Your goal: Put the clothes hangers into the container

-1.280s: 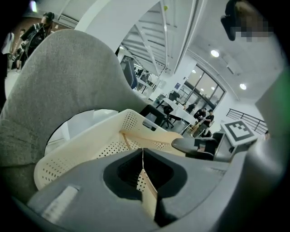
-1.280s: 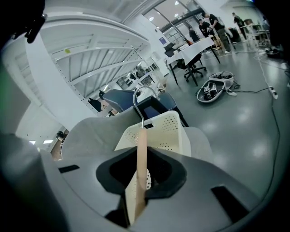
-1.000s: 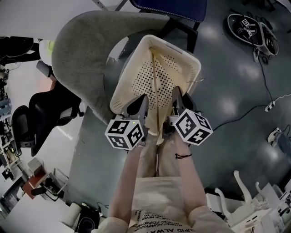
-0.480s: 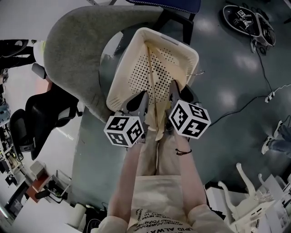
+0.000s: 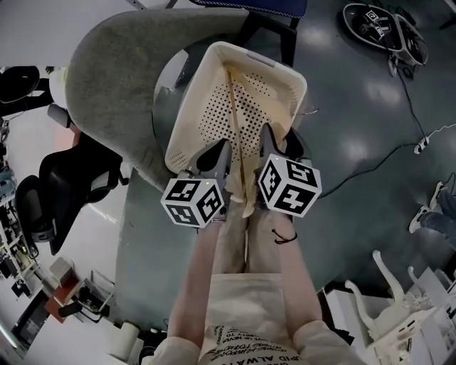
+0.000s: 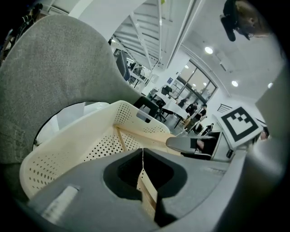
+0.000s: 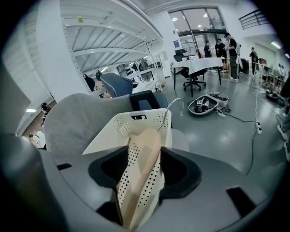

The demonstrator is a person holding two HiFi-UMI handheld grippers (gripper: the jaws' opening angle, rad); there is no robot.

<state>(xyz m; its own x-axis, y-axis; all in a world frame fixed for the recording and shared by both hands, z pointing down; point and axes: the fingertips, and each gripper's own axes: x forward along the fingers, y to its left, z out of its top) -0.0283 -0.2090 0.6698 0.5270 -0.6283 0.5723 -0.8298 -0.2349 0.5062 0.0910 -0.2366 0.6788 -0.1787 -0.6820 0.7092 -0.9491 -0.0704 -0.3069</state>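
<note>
A wooden hanger (image 5: 234,107) lies lengthwise in the cream perforated basket (image 5: 187,114), its wire hook (image 5: 308,112) poking over the right rim. Both grippers are at the basket's near rim. My left gripper (image 5: 215,155) is shut: in the left gripper view (image 6: 142,154) its tips meet in a thin seam, with the hanger's wood (image 6: 148,192) in the slot behind them. My right gripper (image 5: 274,140) has just been opening. In the right gripper view (image 7: 142,154) the hanger's arm (image 7: 148,145) and the basket's dotted wall (image 7: 131,190) stand between its spread jaws.
The basket rests on a grey upholstered chair (image 5: 114,78). A black office chair (image 5: 64,178) is at the left and a blue chair (image 5: 263,6) behind. A cable (image 5: 420,142) and a round device (image 5: 388,32) lie on the grey floor at the right.
The right gripper has rolled, its marker cube has shifted a little left, and its jaws have spread. The left gripper and the hanger have stayed about where they were.
</note>
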